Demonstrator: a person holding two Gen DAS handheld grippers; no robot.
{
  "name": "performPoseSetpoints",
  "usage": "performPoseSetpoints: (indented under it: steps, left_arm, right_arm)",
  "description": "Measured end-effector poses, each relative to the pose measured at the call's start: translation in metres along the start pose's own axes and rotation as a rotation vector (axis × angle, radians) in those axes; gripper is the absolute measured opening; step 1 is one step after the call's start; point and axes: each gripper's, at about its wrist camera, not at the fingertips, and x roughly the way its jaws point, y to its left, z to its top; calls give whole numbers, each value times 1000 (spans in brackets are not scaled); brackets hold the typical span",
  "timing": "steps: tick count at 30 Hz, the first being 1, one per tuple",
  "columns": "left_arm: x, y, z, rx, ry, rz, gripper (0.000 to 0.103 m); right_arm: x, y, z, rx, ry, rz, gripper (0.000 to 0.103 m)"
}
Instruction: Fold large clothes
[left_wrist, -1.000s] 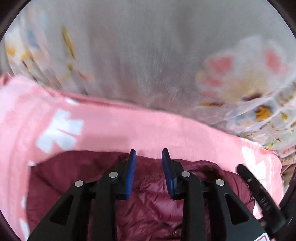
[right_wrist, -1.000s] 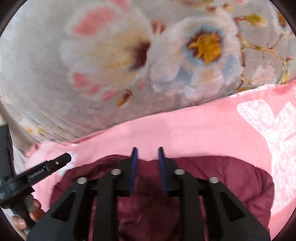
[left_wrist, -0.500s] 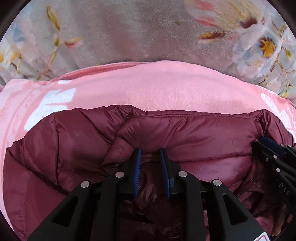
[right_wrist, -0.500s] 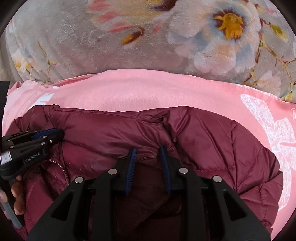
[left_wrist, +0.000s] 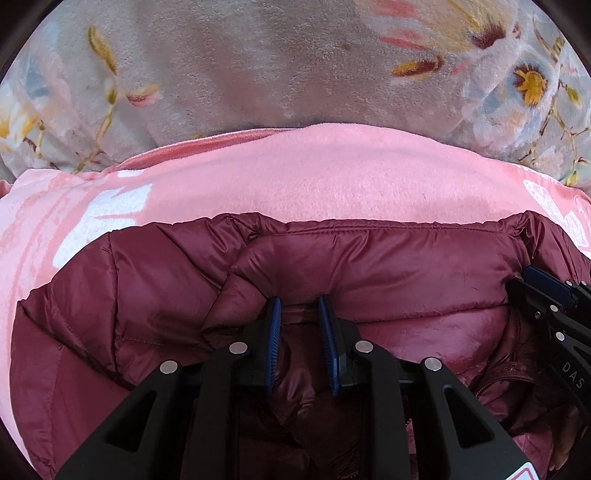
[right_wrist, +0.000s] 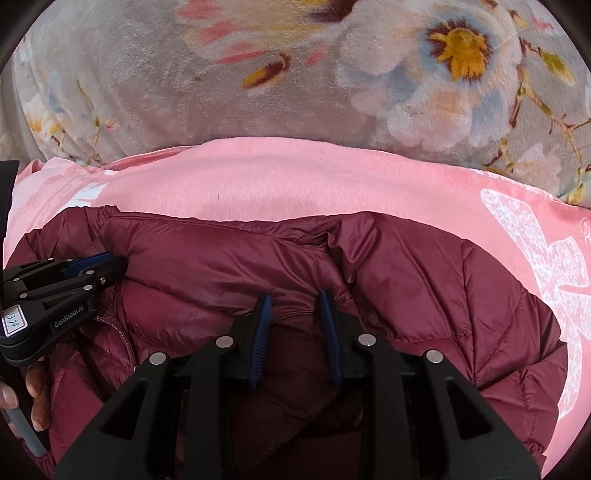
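A maroon puffer jacket (left_wrist: 369, 266) lies on a pink blanket (left_wrist: 314, 173), its stitched far edge across both views (right_wrist: 229, 258). My left gripper (left_wrist: 298, 306) has jacket fabric bunched between its blue pads, jaws narrowly apart. My right gripper (right_wrist: 293, 301) likewise has a fold of jacket between its pads. Each gripper shows in the other's view: the right gripper at the right edge (left_wrist: 546, 295), the left gripper at the left edge (right_wrist: 74, 277), both low on the jacket.
A grey floral blanket (left_wrist: 258, 66) covers the surface beyond the pink blanket, and shows in the right wrist view too (right_wrist: 258, 74). The pink blanket (right_wrist: 295, 177) has white printed patterns at its sides. A hand (right_wrist: 33, 391) holds the left gripper's handle.
Both grippers came down from above with the jacket; it now lies spread on the pink blanket. In the last half second little has moved.
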Motion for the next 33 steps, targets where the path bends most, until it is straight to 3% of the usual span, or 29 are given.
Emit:
performPoseSetpoints:
  steps: [17, 21, 22, 24, 25, 26, 29, 33]
  left_arm:
    - [0, -5, 3, 25, -7, 23, 23]
    - [-10, -7, 0, 39, -5, 73, 25]
    - [-22, -8, -4, 51, -1, 101, 25]
    - [-59, -6, -18, 65, -41, 88, 27]
    - [-76, -3, -27, 72, -56, 77, 35]
    - [-96, 2, -38, 77, -67, 67, 44]
    - [-157, 31, -81, 70, -71, 31, 55]
    - [-215, 85, -149, -12, 5, 23, 60]
  right_arm:
    - [4, -1, 2, 9, 14, -1, 27]
    - [-10, -7, 0, 47, 6, 26, 27]
    - [-28, -13, -3, 105, 16, 35, 27]
    - [-62, -24, -12, 203, 6, 116, 31]
    - [-91, -31, -23, 242, 7, 152, 35]
    - [-110, -34, -31, 245, 7, 154, 36]
    - [-181, -43, -73, 200, 0, 124, 49]
    - [-259, -62, -141, 172, 47, 81, 60]
